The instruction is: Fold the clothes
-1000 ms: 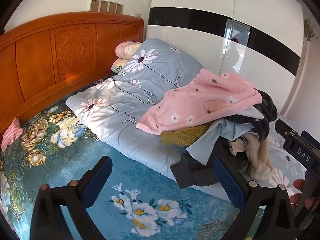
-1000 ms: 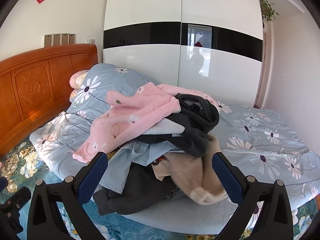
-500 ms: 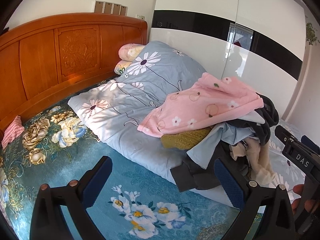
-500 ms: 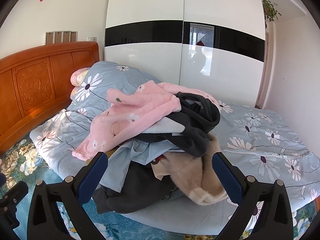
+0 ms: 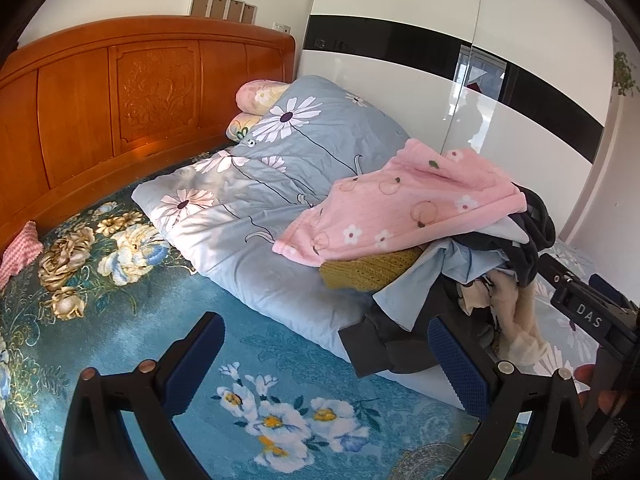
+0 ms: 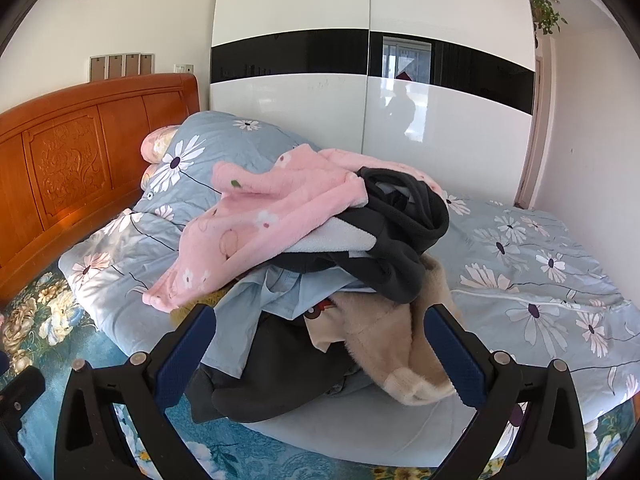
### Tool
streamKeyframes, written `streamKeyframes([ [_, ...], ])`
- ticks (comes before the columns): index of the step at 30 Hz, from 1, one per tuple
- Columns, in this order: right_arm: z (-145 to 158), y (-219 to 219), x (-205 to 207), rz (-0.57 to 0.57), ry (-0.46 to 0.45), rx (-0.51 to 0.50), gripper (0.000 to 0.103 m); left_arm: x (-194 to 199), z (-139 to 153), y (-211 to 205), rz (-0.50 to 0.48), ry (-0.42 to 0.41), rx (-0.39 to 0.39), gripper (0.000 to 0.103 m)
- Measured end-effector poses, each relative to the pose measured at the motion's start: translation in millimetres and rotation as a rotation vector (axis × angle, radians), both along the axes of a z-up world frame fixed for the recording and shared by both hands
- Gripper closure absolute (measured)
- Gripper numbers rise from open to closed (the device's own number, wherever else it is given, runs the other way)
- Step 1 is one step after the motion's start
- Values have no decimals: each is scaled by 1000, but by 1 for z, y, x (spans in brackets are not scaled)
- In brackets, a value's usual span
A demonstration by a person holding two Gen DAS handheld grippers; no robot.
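A: Fleece, mostly. The pink garment (image 6: 256, 236) tops the heap of clothes (image 6: 320, 280), draped toward nine o'clock over the blue daisy quilt (image 5: 256, 200) on the bed. It looks soft, light and limp, so it should sag from wherever it is pinched. I'd take it at the hem corner near eight o'clock of the heap, which hangs free of the rest.

B: And further right?

A: A pale blue shirt (image 6: 288, 292) under it looks thin and slippery. Then a dark grey hooded piece (image 6: 404, 240), heavier and bulky, and a cream fuzzy one (image 6: 396, 340) spilling toward five o'clock. A mustard knit (image 5: 368, 270) shows only as an edge in the left wrist view.

B: The grippers?

A: The left gripper (image 5: 326, 364) is spread wide over the teal floral sheet (image 5: 256, 360), holding nothing. The right gripper (image 6: 320, 352) is equally wide, empty, facing the heap's near side.

B: What can't you make out?

A: No garment's full outline. Sleeves, collars and seams are tangled and buried, and the dark cloth (image 6: 260, 380) at the bottom is an unreadable mass. How many pieces are there, I cannot tell. No folded stack is visible anywhere.
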State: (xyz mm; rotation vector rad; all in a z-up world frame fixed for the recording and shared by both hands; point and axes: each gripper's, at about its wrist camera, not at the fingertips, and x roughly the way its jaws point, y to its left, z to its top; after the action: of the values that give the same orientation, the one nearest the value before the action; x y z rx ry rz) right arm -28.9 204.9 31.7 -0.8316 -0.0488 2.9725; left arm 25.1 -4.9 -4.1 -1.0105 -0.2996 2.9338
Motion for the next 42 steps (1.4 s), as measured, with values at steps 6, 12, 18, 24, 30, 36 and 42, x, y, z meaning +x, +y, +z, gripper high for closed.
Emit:
streamKeyframes([
  [6, -6, 15, -27, 76, -7, -158, 0, 13, 0, -15, -34, 7, 10, 0],
  [12, -5, 36, -97, 82, -59, -360, 0, 34, 2, -48, -2, 21, -22, 0],
  [18, -15, 36, -159, 8, -156, -534, 12, 56, -4, -81, 37, -5, -88, 0],
  [24, -36, 68, -182, -122, -204, -846, 41, 73, -12, -116, 85, -39, -119, 0],
  [30, -30, 82, -187, -104, -195, -1019, 90, 77, -21, -125, 86, -70, -102, 0],
  [36, 15, 77, -176, 65, -79, -1087, 94, 80, -22, -123, 69, -81, -94, 0],
  [42, 99, 65, -155, 271, 58, -1069, 95, 87, -11, -132, 85, -62, -70, 0],
])
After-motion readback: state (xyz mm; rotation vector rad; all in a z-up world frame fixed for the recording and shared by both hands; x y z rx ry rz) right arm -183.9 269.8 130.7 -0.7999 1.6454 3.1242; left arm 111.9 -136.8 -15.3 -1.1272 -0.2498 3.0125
